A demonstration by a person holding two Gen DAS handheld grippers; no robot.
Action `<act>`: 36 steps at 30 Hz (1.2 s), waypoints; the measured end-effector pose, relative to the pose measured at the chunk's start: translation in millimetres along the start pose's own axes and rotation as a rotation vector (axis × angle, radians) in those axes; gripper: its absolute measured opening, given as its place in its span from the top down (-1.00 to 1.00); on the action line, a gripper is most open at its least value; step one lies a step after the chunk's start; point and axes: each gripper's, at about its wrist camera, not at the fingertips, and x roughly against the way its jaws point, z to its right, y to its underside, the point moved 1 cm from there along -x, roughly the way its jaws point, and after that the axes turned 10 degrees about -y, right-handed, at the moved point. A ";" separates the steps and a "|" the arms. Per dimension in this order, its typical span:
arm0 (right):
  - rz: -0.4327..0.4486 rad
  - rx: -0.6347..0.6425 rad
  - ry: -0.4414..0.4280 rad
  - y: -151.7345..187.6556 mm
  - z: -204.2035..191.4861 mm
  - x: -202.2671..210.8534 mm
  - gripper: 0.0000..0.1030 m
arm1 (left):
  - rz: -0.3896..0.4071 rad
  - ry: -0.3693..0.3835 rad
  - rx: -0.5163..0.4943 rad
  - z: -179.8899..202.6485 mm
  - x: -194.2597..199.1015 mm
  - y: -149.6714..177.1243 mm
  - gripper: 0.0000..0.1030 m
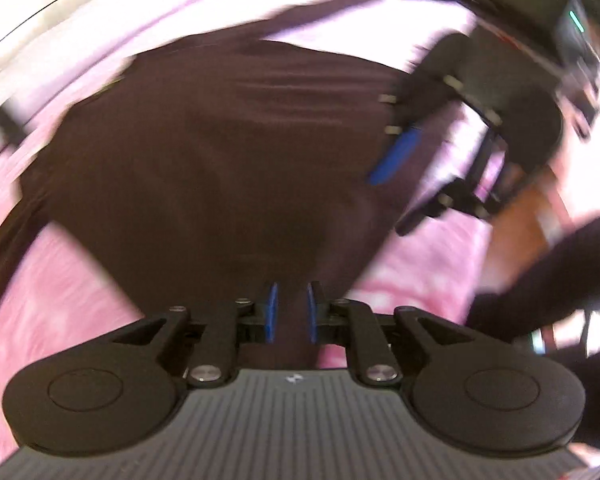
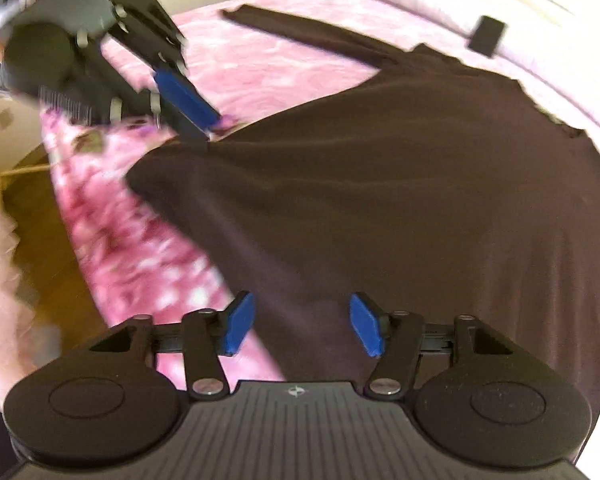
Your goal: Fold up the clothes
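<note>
We see the dark brown garment spread over the pink bedspread, filling mid-frame; soft, light, limp, best taken at a hem corner. Our left gripper pinches its edge; our right gripper hangs spread wide

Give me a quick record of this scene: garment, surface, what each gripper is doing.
garment: dark brown long-sleeved top, spread out, one sleeve stretched away
surface: bed with pink patterned cover
left gripper: jaws nearly closed with the top's fabric between them
right gripper: jaws open above the top's edge, holding nothing
other: small black object on pale bedding beyond
</note>
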 end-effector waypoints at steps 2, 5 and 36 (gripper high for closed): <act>-0.052 0.076 0.001 8.2 -10.8 -8.2 0.16 | 0.004 0.026 -0.058 20.1 -8.2 2.8 0.70; -0.096 0.136 0.058 21.1 -13.9 -18.1 0.16 | 0.015 0.029 -0.089 33.6 -17.6 0.9 0.68; -0.132 0.241 0.062 20.9 4.2 -4.0 1.00 | 0.063 -0.005 -0.310 58.9 -45.1 -24.8 0.16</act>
